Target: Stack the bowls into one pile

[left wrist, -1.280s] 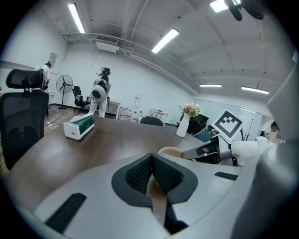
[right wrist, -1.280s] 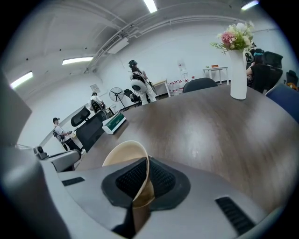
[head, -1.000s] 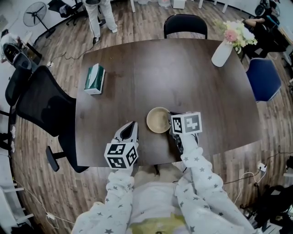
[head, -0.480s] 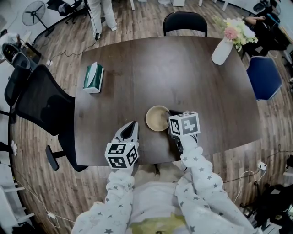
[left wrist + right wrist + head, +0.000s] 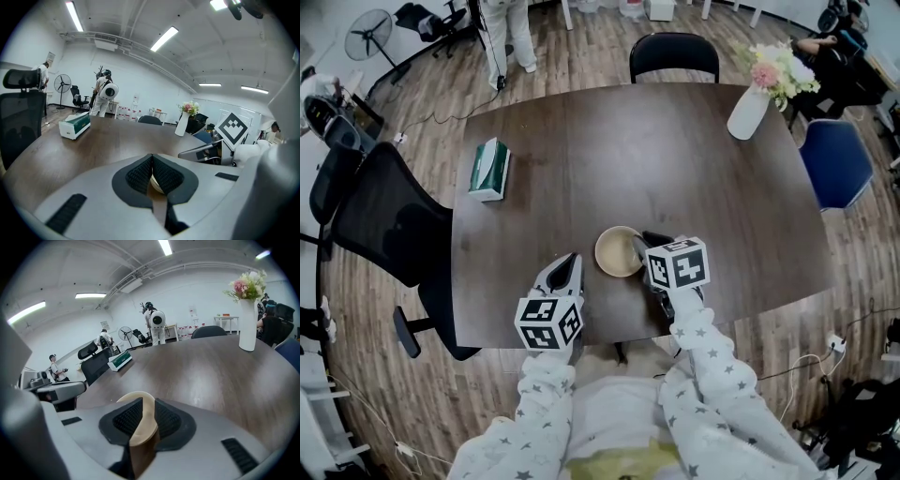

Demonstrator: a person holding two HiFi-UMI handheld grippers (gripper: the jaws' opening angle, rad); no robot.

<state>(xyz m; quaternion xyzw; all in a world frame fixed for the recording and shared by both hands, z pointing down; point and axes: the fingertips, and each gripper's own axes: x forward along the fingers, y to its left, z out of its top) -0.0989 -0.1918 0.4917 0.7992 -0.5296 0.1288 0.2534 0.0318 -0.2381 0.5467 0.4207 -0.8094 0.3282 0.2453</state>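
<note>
A tan bowl rests on the dark table near its front edge; I cannot tell whether others are nested in it. My right gripper is at the bowl's right rim. Its jaws have just been opening, and the bowl's rim still stands between the pads, which look loose on it. My left gripper hovers a little left of the bowl, shut with nothing held. In the left gripper view a sliver of the bowl shows behind the closed pads.
A green and white tissue box lies at the table's left. A white vase of flowers stands at the far right corner. A black office chair sits left, another chair at the far side, and a blue one right.
The right gripper's jaws have spread a little around the bowl's rim. Both hands and the bowl stay where they were; the head view has shifted slightly.
</note>
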